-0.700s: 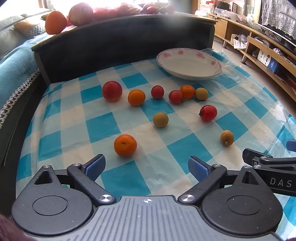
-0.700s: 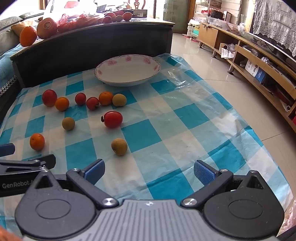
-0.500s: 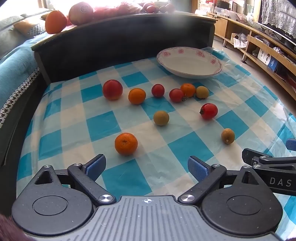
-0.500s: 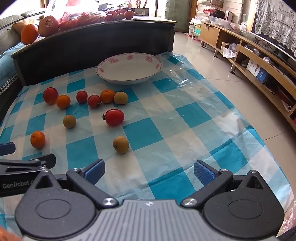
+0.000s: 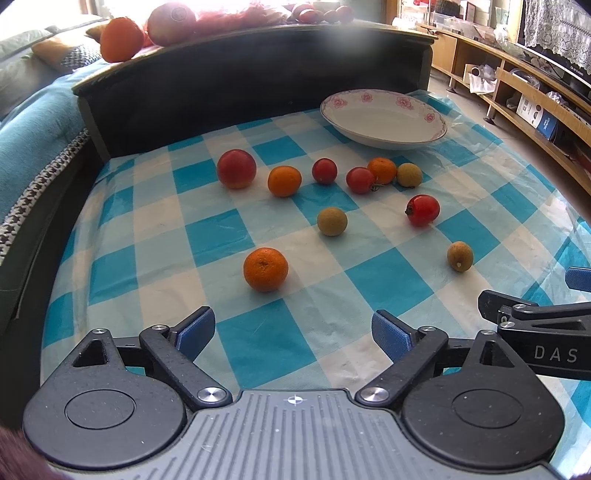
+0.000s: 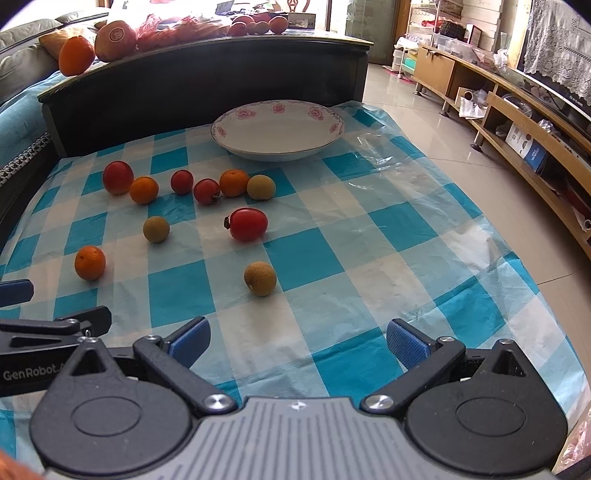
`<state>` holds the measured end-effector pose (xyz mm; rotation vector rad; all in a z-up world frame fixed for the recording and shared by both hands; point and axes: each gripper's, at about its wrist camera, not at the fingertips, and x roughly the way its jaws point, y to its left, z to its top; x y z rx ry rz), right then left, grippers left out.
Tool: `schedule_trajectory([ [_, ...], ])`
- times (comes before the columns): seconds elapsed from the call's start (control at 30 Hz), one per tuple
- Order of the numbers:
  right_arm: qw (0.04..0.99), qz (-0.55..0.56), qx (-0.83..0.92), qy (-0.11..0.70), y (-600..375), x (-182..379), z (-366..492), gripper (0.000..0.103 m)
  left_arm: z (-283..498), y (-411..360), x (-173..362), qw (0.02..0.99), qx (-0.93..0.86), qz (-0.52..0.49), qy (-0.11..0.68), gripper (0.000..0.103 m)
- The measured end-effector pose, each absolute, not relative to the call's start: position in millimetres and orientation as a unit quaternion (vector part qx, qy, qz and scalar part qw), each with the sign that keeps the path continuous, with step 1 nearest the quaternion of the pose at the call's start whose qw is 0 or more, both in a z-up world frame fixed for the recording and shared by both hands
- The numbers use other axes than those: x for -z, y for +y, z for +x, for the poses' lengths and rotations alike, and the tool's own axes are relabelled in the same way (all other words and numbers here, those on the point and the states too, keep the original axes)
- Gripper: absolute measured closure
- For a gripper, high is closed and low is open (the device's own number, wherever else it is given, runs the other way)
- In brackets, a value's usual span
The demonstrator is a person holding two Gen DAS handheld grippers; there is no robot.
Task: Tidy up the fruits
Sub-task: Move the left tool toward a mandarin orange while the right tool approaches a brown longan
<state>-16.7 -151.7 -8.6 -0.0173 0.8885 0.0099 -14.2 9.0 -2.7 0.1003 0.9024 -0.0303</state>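
Note:
Several fruits lie loose on a blue-and-white checked cloth (image 5: 258, 347). An empty white bowl (image 5: 384, 119) with pink flowers stands at the far side. My left gripper (image 5: 293, 330) is open and holds nothing; an orange mandarin (image 5: 265, 268) lies just ahead of it. My right gripper (image 6: 298, 338) is also open and holds nothing, with a brown longan (image 6: 260, 278) a little in front of it. Farther off lie a red tomato (image 6: 248, 223), another longan (image 6: 156, 229), a mandarin (image 6: 89, 262) and a row of red and orange fruits (image 6: 181, 181).
A dark headboard-like ledge (image 6: 207, 70) rises behind the cloth, with more fruit (image 6: 114, 35) on top. A sofa with blue cover (image 5: 33, 122) is on the left. Tiled floor (image 6: 424, 122) and low wooden shelves (image 6: 535, 122) lie to the right.
Both grippers have moved slightly forward over the cloth, so the fruits look a little nearer. Their jaws stay open and no fruit has moved.

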Motion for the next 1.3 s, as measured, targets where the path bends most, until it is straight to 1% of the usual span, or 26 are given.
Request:
schedule_trajectory([
  [0.2,0.9,-0.006,-0.017,0.436,-148.3,10.5,-14.0,0.0,-15.3,13.7,3.4,0.899,0.013,0.051,0.435,0.008],
  [0.53,0.894,0.006,-0.05,0.446,-142.9,11.7,-9.3,0.0,-17.3,26.2,4.6,0.901,0.025,0.025,0.432,0.007],
  [0.77,0.9,-0.001,-0.057,0.433,-142.0,6.7,-6.8,0.0,-9.2,17.3,4.6,0.902,0.026,0.081,0.423,0.007],
  [0.87,0.902,-0.007,-0.055,0.428,-145.3,6.5,-3.8,0.0,-4.5,14.3,4.4,0.9,0.03,0.095,0.425,0.007],
  [0.93,0.902,-0.006,-0.055,0.428,-148.2,7.0,-1.4,0.0,-2.3,13.6,4.3,0.905,0.032,0.099,0.413,0.007],
  [1.07,0.901,-0.002,-0.072,0.429,-151.2,7.1,3.5,0.008,4.4,13.2,6.2,0.912,0.038,0.107,0.393,0.007],
  [1.2,0.903,-0.021,-0.093,0.418,-148.9,7.5,8.1,0.014,9.9,13.4,7.1,0.917,0.046,0.111,0.38,0.007],
  [1.27,0.902,-0.032,-0.104,0.417,-147.0,9.3,12.5,0.022,13.2,13.5,9.3,0.917,0.05,0.114,0.38,0.008],
  [1.3,0.902,-0.036,-0.11,0.416,-145.9,10.6,14.6,0.023,14.5,14.0,11.0,0.915,0.053,0.114,0.383,0.008],
])
